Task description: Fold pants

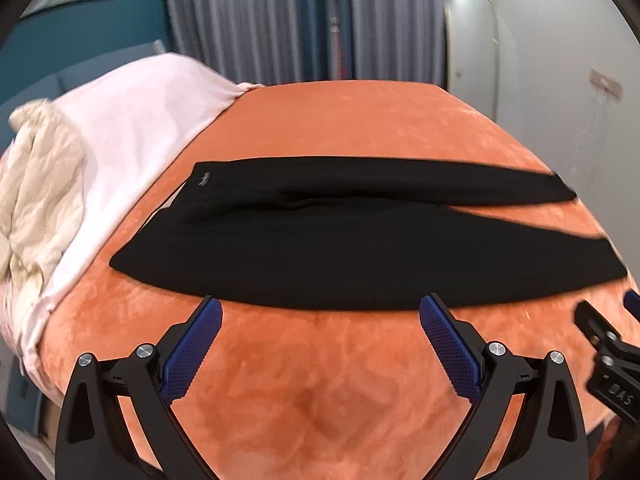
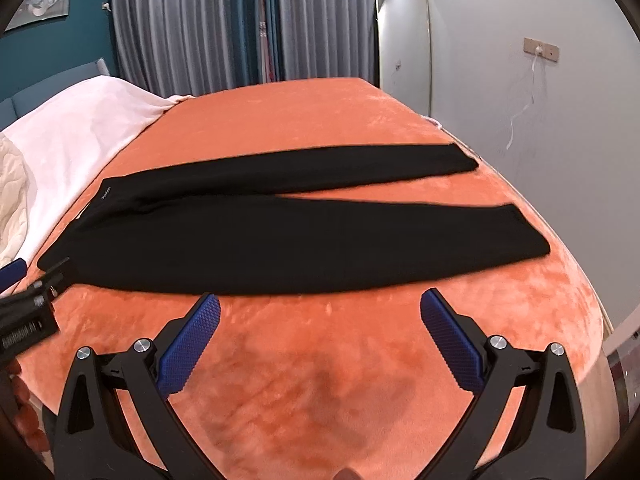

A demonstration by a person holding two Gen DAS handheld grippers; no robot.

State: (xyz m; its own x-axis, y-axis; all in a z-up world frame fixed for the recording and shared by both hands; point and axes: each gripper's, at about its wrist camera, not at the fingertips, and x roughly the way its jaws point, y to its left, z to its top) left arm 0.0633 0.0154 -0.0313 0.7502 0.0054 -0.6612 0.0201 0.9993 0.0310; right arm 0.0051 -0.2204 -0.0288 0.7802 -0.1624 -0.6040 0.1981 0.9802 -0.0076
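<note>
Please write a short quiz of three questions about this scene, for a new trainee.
1. True or false: the black pants lie flat on the orange blanket, legs apart.
2. The waistband points toward: A) the white sheet; B) the mirror.
3. What does the left gripper or the right gripper hold?

Key: 1 true; 2 A; 3 nothing, both are open, just short of the pants' near edge.
</note>
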